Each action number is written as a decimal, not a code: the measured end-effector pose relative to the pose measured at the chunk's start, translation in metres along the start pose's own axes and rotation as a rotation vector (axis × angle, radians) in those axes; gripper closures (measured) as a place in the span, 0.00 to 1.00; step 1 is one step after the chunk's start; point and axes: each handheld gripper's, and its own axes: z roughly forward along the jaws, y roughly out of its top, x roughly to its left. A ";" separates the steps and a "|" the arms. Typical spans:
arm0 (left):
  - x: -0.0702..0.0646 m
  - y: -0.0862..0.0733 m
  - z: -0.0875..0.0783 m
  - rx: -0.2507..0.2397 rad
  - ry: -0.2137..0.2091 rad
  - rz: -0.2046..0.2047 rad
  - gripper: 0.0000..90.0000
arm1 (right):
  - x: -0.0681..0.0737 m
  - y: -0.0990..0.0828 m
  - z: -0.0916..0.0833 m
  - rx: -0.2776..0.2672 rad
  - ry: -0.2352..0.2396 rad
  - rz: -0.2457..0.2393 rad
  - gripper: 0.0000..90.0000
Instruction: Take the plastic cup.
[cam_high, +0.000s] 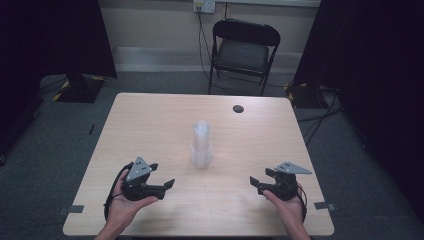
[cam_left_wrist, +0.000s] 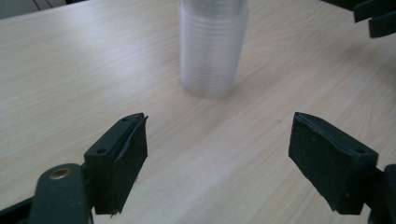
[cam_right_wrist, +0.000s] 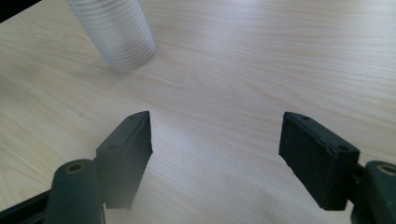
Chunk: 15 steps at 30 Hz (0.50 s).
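- Both sets of fingers stand spread wide with nothing between them: the left gripper (cam_high: 162, 176) hangs left of the stack of clear plastic cups (cam_high: 201, 145), apart from it, and the right gripper (cam_high: 261, 179) hangs right of the stack, also well apart.
- Left gripper view: the black pads (cam_left_wrist: 125, 158) are flat, matte and wedge-shaped, and the stack (cam_left_wrist: 212, 46) rises straight ahead between them, farther off on the table.
- Stack of cups: it stands upright near the middle of the table (cam_high: 150, 125), many thin cups nested one inside another, their rims showing as fine rings down the ribbed, translucent side; whether the top cup holds anything I cannot tell.
- Right gripper view: the stack (cam_right_wrist: 116, 35) sits up and to the left of the open jaws, whose pads (cam_right_wrist: 313, 154) are the same dull black.
- Table: pale wood-grain laminate, smooth, with rounded corners and a small dark round spot (cam_high: 238, 108) behind and right of the stack.
- Room: beyond the stack, a black folding chair (cam_high: 242, 52) stands on grey carpet against a light wall, with dark curtains on either side.
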 end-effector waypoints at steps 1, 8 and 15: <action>0.000 0.002 0.002 0.007 -0.009 0.019 0.22 | 0.000 0.000 0.000 0.001 0.002 -0.001 0.28; -0.003 0.004 0.006 -0.013 -0.026 0.054 0.24 | 0.001 0.001 0.001 0.009 0.005 -0.001 0.29; 0.001 0.025 0.016 -0.077 0.005 0.014 0.28 | 0.002 0.001 0.003 0.015 0.008 -0.010 0.30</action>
